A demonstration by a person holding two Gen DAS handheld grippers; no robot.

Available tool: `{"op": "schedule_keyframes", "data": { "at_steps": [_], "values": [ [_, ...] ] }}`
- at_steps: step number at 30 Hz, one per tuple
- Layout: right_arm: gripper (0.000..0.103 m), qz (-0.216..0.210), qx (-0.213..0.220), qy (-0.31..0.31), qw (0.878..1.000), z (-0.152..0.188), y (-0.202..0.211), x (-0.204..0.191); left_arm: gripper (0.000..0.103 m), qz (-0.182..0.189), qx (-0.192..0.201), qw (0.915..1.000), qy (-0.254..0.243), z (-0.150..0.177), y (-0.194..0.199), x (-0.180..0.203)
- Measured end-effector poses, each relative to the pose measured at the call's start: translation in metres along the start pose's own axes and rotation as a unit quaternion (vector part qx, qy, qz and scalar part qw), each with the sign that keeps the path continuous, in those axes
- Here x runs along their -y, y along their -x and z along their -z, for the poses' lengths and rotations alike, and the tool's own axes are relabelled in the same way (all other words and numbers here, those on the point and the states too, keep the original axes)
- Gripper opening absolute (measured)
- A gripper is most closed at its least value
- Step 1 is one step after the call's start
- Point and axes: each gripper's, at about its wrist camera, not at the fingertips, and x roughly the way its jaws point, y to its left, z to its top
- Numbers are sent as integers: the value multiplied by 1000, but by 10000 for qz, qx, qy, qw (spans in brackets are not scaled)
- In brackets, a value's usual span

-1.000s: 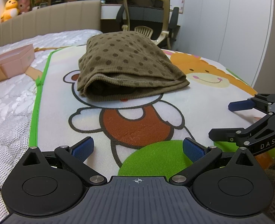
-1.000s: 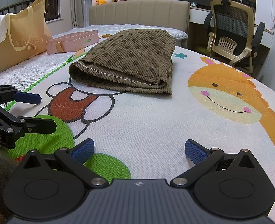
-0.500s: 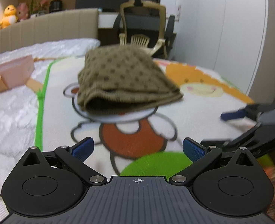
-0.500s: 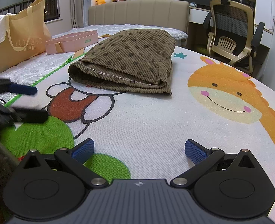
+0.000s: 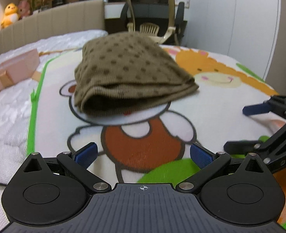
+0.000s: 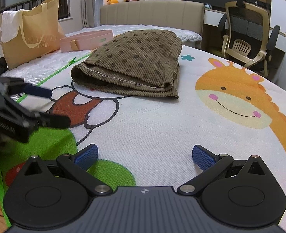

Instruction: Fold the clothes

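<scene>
A folded olive-brown garment with dark dots (image 5: 127, 77) lies on the cartoon-print mat (image 5: 146, 147) on the bed; it also shows in the right wrist view (image 6: 135, 66). My left gripper (image 5: 143, 155) is open and empty, low over the mat, short of the garment's near folded edge. My right gripper (image 6: 144, 155) is open and empty, over the mat to the right of it. Each gripper shows in the other's view: the right one (image 5: 239, 128) at the right edge, the left one (image 6: 53, 106) at the left edge, both open.
A pink gift box (image 6: 86, 41) lies on the white quilt left of the mat. A yellow tote bag (image 6: 30, 31) stands further left. A headboard (image 6: 152, 13) with plush toys is behind. An office chair (image 6: 245, 36) stands beside the bed at the right.
My left gripper has moved forward and to the left, closer to the garment, and its view is blurred by motion. The right gripper has hardly moved. The garment lies unchanged.
</scene>
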Motion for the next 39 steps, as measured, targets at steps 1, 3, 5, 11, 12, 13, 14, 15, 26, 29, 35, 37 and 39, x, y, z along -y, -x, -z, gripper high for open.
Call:
{"op": "schedule_keyframes", "data": {
  "at_steps": [1, 3, 5, 11, 12, 13, 14, 15, 26, 29, 35, 37, 39],
  "values": [
    [103, -1, 0, -1, 10000, 0, 0, 0, 103, -13, -27, 10000, 0, 1, -2, 0],
    [103, -14, 1, -13, 10000, 0, 0, 2, 103, -49, 1, 10000, -56, 3, -4, 0],
    [103, -6, 1, -5, 10000, 0, 1, 2, 103, -43, 7, 10000, -74, 3, -5, 1],
    [103, 2, 1, 5, 10000, 0, -1, -2, 103, -69, -19, 9999, -102, 2, -7, 3],
    [103, 1, 1, 4, 10000, 0, -1, -2, 103, -78, -28, 9999, -112, 1, -7, 3],
    [103, 0, 1, 3, 10000, 0, -1, -1, 103, -84, -34, 9999, -121, 1, -7, 3],
    [103, -2, 1, 2, 10000, 0, 0, -1, 103, -89, -40, 9999, -126, 1, -7, 3],
    [103, -4, 1, 2, 10000, 0, 0, 0, 103, -88, -44, 9999, -123, 1, -7, 3],
    [103, 219, -20, -180, 9996, -30, -36, 31, 103, -96, -183, 9998, -14, -6, -10, 2],
    [103, 227, 9, -280, 9994, -34, -43, 40, 103, -140, -207, 9996, 91, -9, -14, 1],
    [103, 239, 34, -191, 9995, -32, -42, 37, 103, -226, -171, 9992, 297, -15, -22, -2],
    [103, 234, 35, -200, 9995, -32, -42, 37, 103, -278, -124, 9991, 296, -17, -25, -2],
    [103, 232, 35, -208, 9995, -32, -42, 38, 103, -342, -122, 9990, 257, -19, -28, -2]
  ]
}}
